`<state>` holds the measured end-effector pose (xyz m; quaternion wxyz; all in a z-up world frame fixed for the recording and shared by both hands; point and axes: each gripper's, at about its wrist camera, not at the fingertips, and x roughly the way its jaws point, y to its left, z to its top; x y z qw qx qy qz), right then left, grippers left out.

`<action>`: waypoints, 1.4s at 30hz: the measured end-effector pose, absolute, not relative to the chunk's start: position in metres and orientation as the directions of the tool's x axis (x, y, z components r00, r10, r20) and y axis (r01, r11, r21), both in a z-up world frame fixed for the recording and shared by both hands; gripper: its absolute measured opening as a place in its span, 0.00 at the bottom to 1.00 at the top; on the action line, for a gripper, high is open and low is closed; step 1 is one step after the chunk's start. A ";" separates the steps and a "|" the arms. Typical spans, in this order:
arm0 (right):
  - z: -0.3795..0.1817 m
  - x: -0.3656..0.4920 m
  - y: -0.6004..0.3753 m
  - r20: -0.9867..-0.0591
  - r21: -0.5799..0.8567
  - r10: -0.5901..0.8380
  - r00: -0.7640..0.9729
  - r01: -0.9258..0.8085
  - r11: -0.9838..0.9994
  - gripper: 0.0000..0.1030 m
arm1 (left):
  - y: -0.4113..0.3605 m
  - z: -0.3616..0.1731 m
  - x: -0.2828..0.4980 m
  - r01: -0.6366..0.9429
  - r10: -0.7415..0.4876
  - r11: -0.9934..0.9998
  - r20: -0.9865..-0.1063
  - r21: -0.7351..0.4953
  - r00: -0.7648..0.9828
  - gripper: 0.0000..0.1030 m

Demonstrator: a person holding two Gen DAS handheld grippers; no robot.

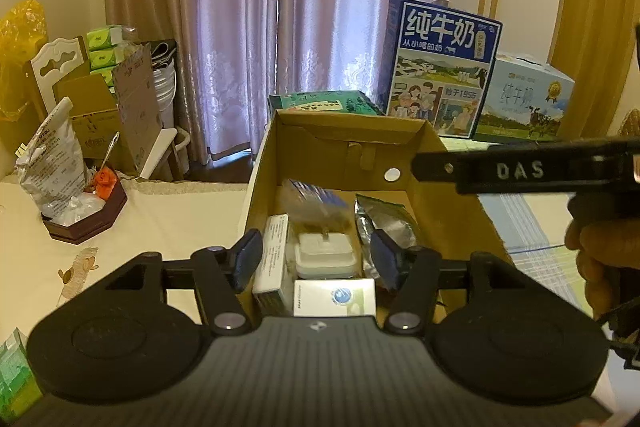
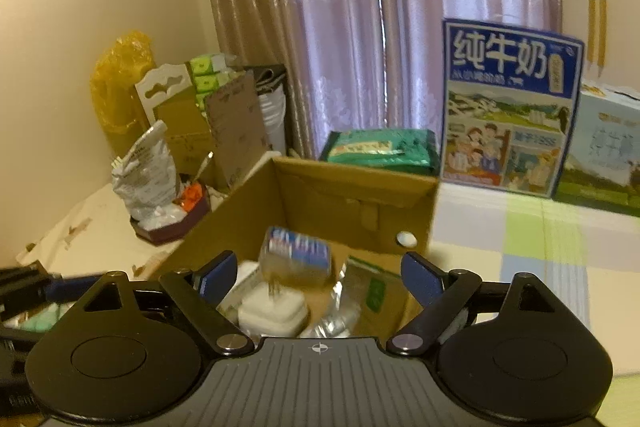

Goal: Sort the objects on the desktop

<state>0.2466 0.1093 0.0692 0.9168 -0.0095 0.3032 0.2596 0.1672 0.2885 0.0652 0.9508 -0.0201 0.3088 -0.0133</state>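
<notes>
Both claws hang above the open cardboard box (image 1: 432, 163) on the desk (image 1: 160, 223), each spread wide with nothing between the fingers.

Left gripper (image 1: 316, 259): released, jaws far apart, blue pads clear of everything. It sits over the box's near end, not touching the walls as far as I can tell.

Right gripper (image 2: 316, 273): also released and empty, jaws wide. In the left wrist view its black body crosses above the box's right wall, with the person's hand (image 1: 596, 259) holding it at the right edge.

Inside the box — a blurred blue-and-white packet (image 2: 298, 257) towards the far wall, tilted; cannot tell whether it is resting or in the air. Under it a white plug adapter (image 1: 325, 254), prongs up. White carton (image 1: 274, 259) lies along the left wall, a silver foil pouch (image 1: 384, 227) by the right wall, a white-green box (image 1: 335, 297) at the near edge.

Outside the box: dark red tray (image 1: 86, 223) with bags towards the desk's left edge, milk cartons (image 1: 440, 67) near the far right corner.
</notes>
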 end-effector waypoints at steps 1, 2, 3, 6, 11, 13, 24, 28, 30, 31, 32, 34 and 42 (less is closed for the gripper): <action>0.068 0.244 0.105 -0.565 0.140 0.466 0.681 -0.477 0.868 0.84 | 0.287 0.065 0.165 0.014 -0.038 0.999 -0.587 -0.046 0.809 0.54; 0.068 0.240 0.100 -0.568 0.143 0.460 0.683 -0.468 0.872 0.86 | 0.286 0.066 0.162 0.013 -0.038 0.999 -0.587 -0.047 0.809 0.55; 0.068 0.236 0.095 -0.569 0.148 0.454 0.686 -0.457 0.877 0.88 | 0.285 0.067 0.160 0.012 -0.039 0.999 -0.587 -0.049 0.809 0.57; 0.067 0.223 0.079 -0.577 0.169 0.445 0.685 -0.433 0.885 0.92 | 0.281 0.069 0.152 0.009 -0.036 0.999 -0.589 -0.049 0.808 0.62; 0.072 0.193 0.057 -0.583 0.189 0.433 0.687 -0.404 0.895 0.98 | 0.274 0.073 0.134 -0.001 -0.030 0.999 -0.591 -0.051 0.806 0.81; 0.075 0.181 0.052 -0.598 0.188 0.426 0.679 -0.398 0.898 0.98 | 0.271 0.075 0.125 -0.011 -0.018 0.999 -0.584 -0.046 0.811 0.89; 0.072 0.101 0.036 -0.677 0.217 0.413 0.609 -0.371 0.903 0.98 | 0.267 0.085 0.051 -0.116 0.070 0.992 -0.559 -0.047 0.827 0.99; 0.067 0.074 0.036 -0.706 0.220 0.418 0.572 -0.384 0.897 0.98 | 0.263 0.086 0.028 -0.150 0.089 0.987 -0.600 -0.053 0.795 0.99; 0.066 0.061 0.035 -0.716 0.205 0.410 0.565 -0.391 0.897 0.98 | 0.259 0.085 0.019 -0.170 0.092 0.983 -0.632 -0.064 0.769 0.99; 0.066 0.056 0.035 -0.720 0.199 0.406 0.563 -0.393 0.898 0.98 | 0.257 0.085 0.015 -0.172 0.079 0.982 -0.647 -0.081 0.758 0.99; 0.066 0.052 0.035 -0.723 0.194 0.402 0.562 -0.394 0.899 0.98 | 0.255 0.084 0.010 -0.174 0.067 0.980 -0.658 -0.099 0.750 0.99; 0.064 0.040 0.033 -0.724 0.189 0.403 0.560 -0.401 0.897 0.98 | 0.250 0.082 0.003 -0.188 0.066 0.976 -0.680 -0.107 0.730 0.99; 0.063 0.025 0.024 -0.734 0.199 0.402 0.547 -0.392 0.898 0.98 | 0.230 0.078 -0.017 -0.199 0.080 0.976 -0.719 -0.083 0.690 0.99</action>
